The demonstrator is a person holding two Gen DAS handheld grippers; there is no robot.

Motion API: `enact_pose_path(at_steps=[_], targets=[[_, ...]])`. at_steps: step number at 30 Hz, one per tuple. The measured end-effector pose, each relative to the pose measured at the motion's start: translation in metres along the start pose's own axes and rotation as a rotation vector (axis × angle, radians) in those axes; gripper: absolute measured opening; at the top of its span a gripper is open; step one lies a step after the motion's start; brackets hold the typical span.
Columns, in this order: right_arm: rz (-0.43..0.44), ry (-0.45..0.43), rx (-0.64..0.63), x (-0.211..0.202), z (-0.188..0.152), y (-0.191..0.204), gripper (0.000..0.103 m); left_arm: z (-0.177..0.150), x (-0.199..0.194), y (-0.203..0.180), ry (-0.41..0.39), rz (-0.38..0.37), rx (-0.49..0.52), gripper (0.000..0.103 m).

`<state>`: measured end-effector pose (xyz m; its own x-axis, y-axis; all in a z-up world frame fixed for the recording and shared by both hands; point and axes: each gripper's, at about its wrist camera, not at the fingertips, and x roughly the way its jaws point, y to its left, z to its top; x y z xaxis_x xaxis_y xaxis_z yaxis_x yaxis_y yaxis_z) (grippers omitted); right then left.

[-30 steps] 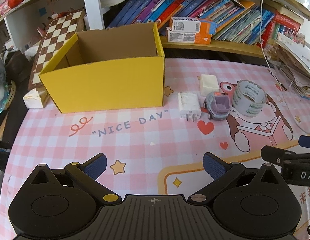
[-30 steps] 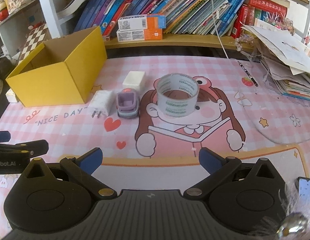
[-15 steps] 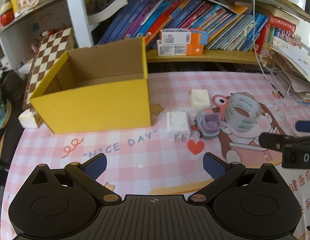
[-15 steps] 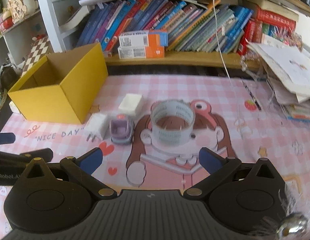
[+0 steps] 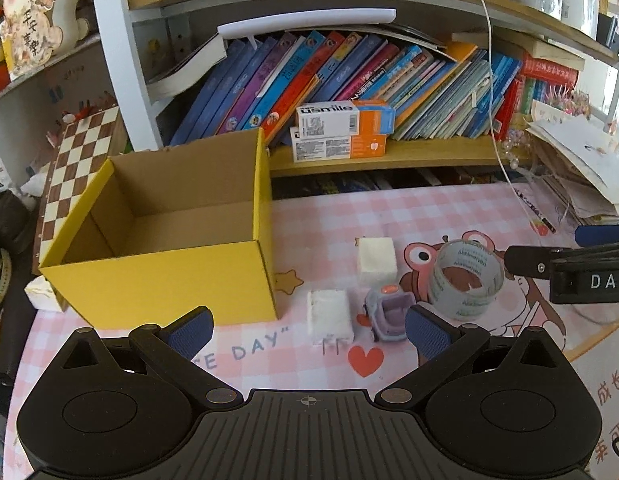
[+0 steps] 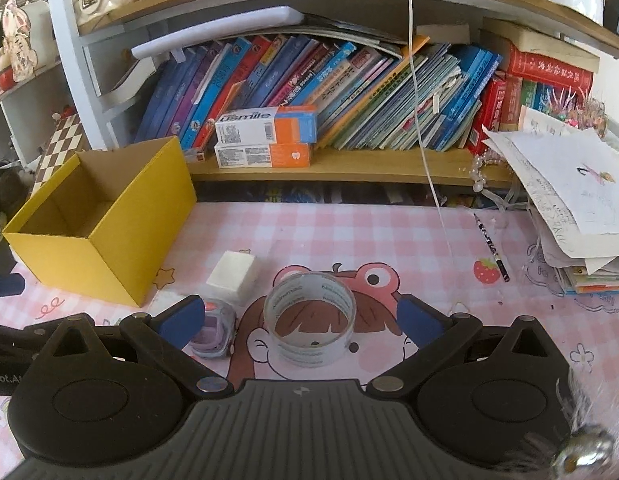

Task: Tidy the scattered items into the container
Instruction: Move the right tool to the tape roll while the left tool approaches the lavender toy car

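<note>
An empty yellow cardboard box (image 5: pixel 161 280) (image 6: pixel 105 216) stands open at the left of the pink mat. Right of it lie a white charger plug (image 5: pixel 329 314), a white block (image 5: pixel 376 260) (image 6: pixel 232 274), a small purple toy car (image 5: pixel 387 314) (image 6: pixel 213 332) and a clear tape roll (image 5: pixel 465 282) (image 6: pixel 309 322). My left gripper (image 5: pixel 307 330) is open, with the charger and the car lying between its fingertips. My right gripper (image 6: pixel 299 318) is open with its fingertips either side of the tape roll. Neither holds anything.
A bookshelf with books and two toothpaste boxes (image 5: pixel 341 132) runs along the back. A chessboard (image 5: pixel 73 168) leans behind the box. A paper stack (image 6: pixel 581 216) sits at the right, with a pencil (image 6: pixel 491 246) and a hanging white cable (image 6: pixel 425 160) nearby.
Both grippers have moved forward toward the items; the objects now sit lower and closer in each view. The tape roll now lies between the right fingertips. Nothing was picked up.
</note>
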<state>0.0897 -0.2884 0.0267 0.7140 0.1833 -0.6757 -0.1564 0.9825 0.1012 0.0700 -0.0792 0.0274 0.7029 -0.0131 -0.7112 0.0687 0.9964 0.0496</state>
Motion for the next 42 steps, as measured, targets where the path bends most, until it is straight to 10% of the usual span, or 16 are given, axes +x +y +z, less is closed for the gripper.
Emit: enact_pose_path(at_steps=[10, 22, 42], targets=[[0.02, 0.054, -0.003, 0.026, -0.008, -0.01, 0.099, -0.004, 0.018, -0.011, -0.001, -0.001, 0.036, 0.103], [0.007, 0.134, 0.035, 0.063, -0.016, -0.029, 0.057, -0.012, 0.04, -0.013, 0.011, -0.035, 0.048, 0.103], [-0.067, 0.234, -0.012, 0.117, -0.016, -0.029, 0.019, -0.02, 0.062, -0.031, 0.028, -0.036, 0.13, 0.101]])
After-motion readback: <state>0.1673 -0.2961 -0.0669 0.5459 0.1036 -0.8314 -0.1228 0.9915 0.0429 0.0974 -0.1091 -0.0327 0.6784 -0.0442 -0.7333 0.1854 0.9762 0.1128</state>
